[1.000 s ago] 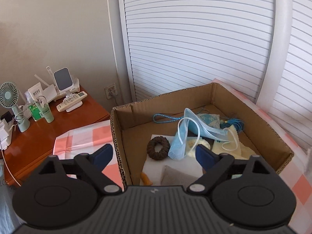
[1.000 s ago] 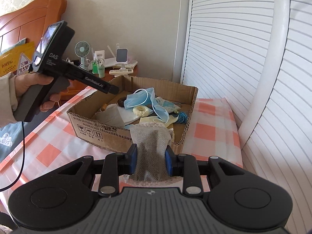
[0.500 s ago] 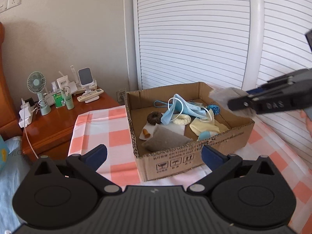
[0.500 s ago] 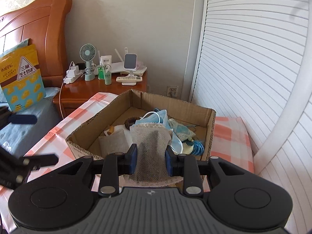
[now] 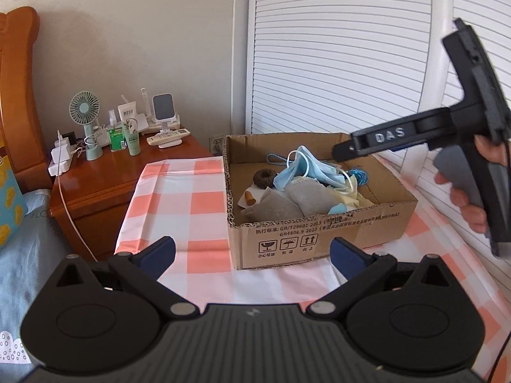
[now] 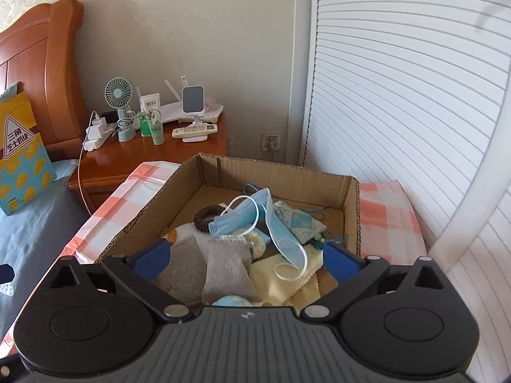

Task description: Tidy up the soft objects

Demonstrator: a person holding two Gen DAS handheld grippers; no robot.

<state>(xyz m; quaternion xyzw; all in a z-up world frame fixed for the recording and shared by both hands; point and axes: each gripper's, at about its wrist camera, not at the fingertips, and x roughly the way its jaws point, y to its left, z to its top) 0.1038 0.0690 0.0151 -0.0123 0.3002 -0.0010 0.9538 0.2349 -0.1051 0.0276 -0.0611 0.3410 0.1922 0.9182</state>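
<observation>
A cardboard box (image 5: 319, 233) (image 6: 274, 172) on the checkered cloth holds soft items. Among them are a blue face mask (image 6: 271, 220) (image 5: 306, 169), a brown scrunchie (image 6: 207, 217) (image 5: 263, 177), a yellow cloth (image 6: 281, 281) and two grey socks (image 6: 226, 268) (image 6: 182, 271). My right gripper (image 6: 246, 250) hovers over the box's near end. Its jaws are opening, and the grey sock lies loose below them, untouched by the pads. My left gripper (image 5: 252, 245) stands open and empty, back from the box's front wall. A hand (image 5: 472, 204) holds the right gripper at the right.
A wooden nightstand (image 5: 121, 172) left of the cloth (image 5: 185, 204) carries a small fan (image 5: 84, 108), bottles and a remote. White louvred doors (image 5: 335, 63) stand behind the box. A bed with a yellow bag (image 6: 19, 146) lies to the left.
The right gripper has gone from shut on the grey sock to wide open, and the sock now lies in the box. The left gripper drew back from the box early on.
</observation>
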